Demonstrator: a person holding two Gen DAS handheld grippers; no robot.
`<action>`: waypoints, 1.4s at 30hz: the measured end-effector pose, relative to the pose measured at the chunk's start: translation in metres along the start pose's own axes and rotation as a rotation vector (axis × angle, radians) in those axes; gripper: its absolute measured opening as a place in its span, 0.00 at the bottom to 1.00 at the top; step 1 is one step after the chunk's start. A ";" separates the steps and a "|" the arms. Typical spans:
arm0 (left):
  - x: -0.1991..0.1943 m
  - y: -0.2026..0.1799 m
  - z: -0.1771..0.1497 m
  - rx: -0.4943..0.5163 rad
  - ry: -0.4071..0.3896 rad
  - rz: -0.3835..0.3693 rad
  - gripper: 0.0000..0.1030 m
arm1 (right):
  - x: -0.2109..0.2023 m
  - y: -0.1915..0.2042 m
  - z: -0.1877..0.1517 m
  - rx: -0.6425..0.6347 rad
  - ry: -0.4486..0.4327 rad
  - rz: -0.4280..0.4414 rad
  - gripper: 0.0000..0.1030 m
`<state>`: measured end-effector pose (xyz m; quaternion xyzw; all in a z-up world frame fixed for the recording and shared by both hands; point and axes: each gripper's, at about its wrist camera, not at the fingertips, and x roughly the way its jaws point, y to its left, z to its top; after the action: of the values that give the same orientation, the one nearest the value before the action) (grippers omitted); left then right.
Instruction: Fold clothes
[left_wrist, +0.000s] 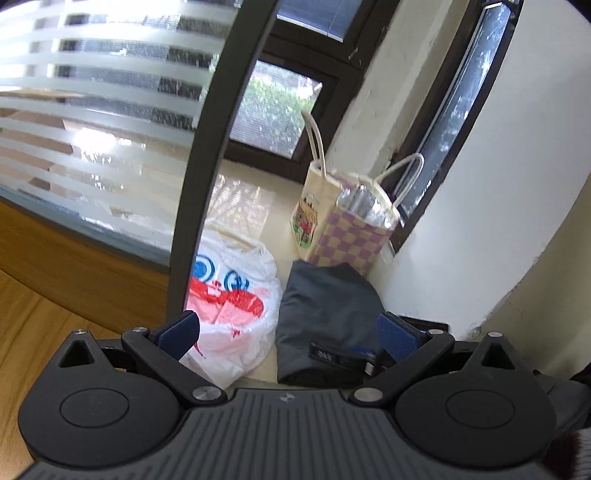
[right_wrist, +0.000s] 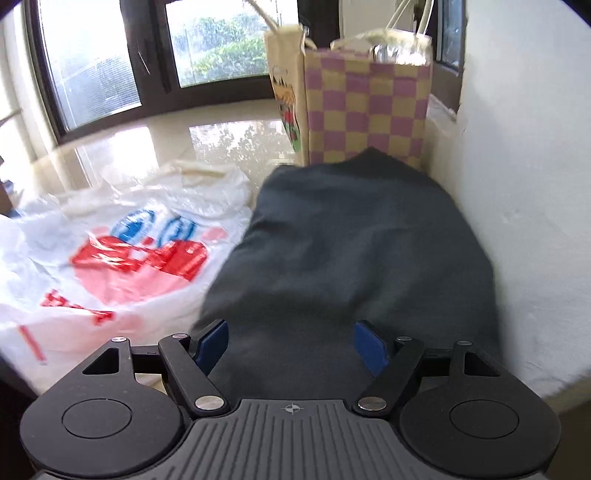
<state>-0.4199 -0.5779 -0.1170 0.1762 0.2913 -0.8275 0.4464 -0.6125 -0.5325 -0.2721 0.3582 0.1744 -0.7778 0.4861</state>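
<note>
A folded dark grey garment (right_wrist: 354, 251) lies on a pale sill against the white wall, in front of a checked bag. It also shows in the left wrist view (left_wrist: 325, 314). My right gripper (right_wrist: 291, 345) is open and empty, its blue pads (right_wrist: 212, 345) astride the garment's near edge. My left gripper (left_wrist: 288, 338) is open and empty, held farther back; the right gripper's black body shows past it beside the garment.
A white plastic bag with red and blue print (right_wrist: 122, 254) lies left of the garment. A purple-and-tan checked paper bag (right_wrist: 365, 107) stands behind it. A white wall (right_wrist: 524, 177) runs along the right. A dark frame post (left_wrist: 207, 147) and frosted glass stand at left.
</note>
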 end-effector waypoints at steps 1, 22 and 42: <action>-0.003 -0.001 0.001 0.005 -0.007 -0.001 0.99 | -0.010 0.001 0.001 0.004 -0.002 0.010 0.76; -0.153 0.003 -0.032 0.231 -0.195 0.119 1.00 | -0.233 0.051 -0.020 -0.082 -0.117 -0.023 1.00; -0.239 0.032 -0.103 0.234 0.016 0.232 1.00 | -0.363 0.114 -0.082 -0.065 -0.159 0.049 1.00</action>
<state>-0.2612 -0.3739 -0.0749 0.2660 0.1740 -0.7974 0.5129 -0.3819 -0.3063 -0.0553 0.2836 0.1514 -0.7856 0.5287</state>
